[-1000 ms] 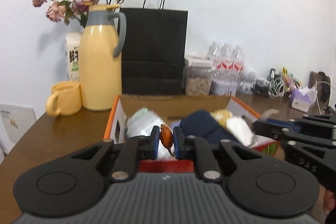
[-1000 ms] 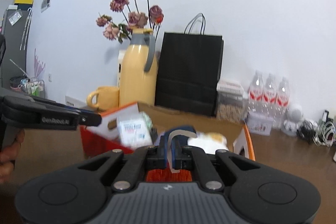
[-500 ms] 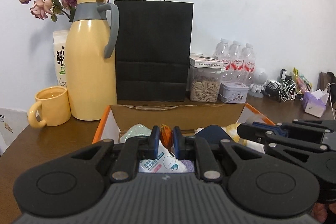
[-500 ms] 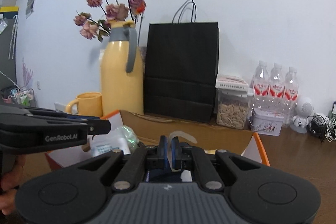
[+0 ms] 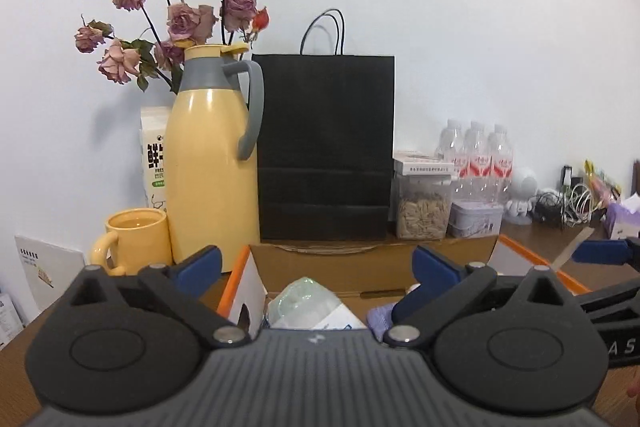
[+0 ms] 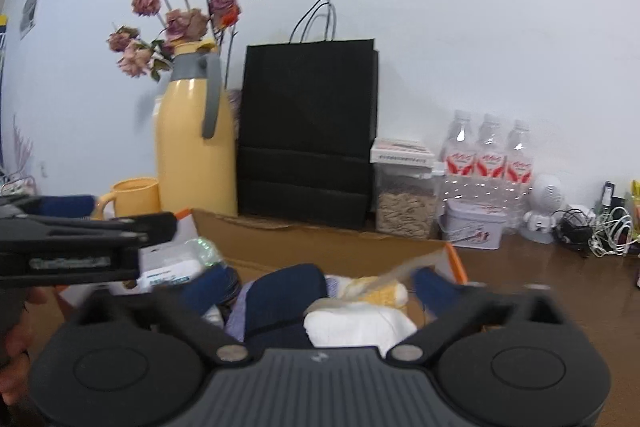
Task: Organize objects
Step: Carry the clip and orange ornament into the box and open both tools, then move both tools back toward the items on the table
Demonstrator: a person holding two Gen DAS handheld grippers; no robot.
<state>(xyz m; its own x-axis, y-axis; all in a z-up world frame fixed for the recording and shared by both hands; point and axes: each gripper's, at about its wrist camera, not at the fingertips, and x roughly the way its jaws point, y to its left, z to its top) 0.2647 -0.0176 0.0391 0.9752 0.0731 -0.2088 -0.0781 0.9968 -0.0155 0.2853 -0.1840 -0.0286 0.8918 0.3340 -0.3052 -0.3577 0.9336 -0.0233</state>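
Note:
An open cardboard box [image 5: 372,259] with orange side flaps [image 6: 320,241] lies below both grippers. It holds a clear-wrapped packet [image 5: 308,303], a navy cloth [image 6: 288,291], a white cloth [image 6: 360,323] and a yellow cloth [image 6: 380,293]. My left gripper [image 5: 316,265] hovers over the box's left part, its jaws opening wide with nothing between them. Over the right part, my right gripper [image 6: 320,285] is blurred and its jaws are opening too. A pale tape strip [image 6: 400,269] hangs beside its right finger and shows at that gripper's [image 5: 600,273] tip in the left wrist view.
Behind the box stand a yellow thermos jug [image 5: 212,171], a yellow mug [image 5: 134,241], a black paper bag [image 5: 324,151], a seed jar [image 5: 422,211], a small tin [image 6: 472,229] and water bottles [image 6: 490,163]. Cables [image 6: 592,231] lie at the right on the wooden table [image 6: 540,287].
Both grippers went from shut to wide open. The small orange-brown piece is gone from the left jaws, and the pale strip has left the right pads. Both views shifted over the box.

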